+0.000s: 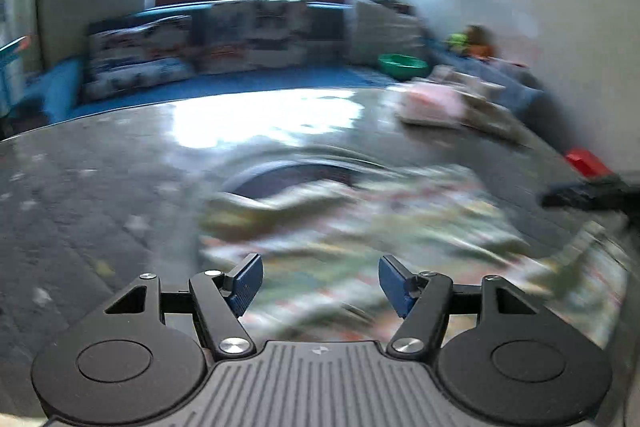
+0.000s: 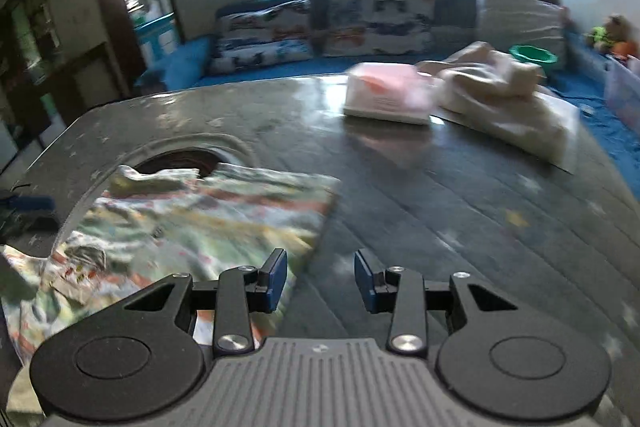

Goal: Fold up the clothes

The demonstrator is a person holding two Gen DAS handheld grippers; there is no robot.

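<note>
A patterned garment in green, white and red (image 1: 360,227) lies spread on the dark table (image 1: 100,187); it also shows in the right wrist view (image 2: 192,219), partly folded with a straight right edge. My left gripper (image 1: 321,281) is open and empty, just above the garment's near part. My right gripper (image 2: 321,281) is open and empty over the garment's right edge and the bare table (image 2: 460,207). The right gripper's black tip shows at the right of the left wrist view (image 1: 588,193). The left wrist view is blurred.
A folded pink and white stack (image 2: 388,95) and a cream pile of clothes (image 2: 500,95) sit at the table's far right. A round recess (image 2: 180,161) in the table lies by the garment's collar. A blue sofa with cushions (image 2: 320,23) and a green bowl (image 2: 534,55) stand behind.
</note>
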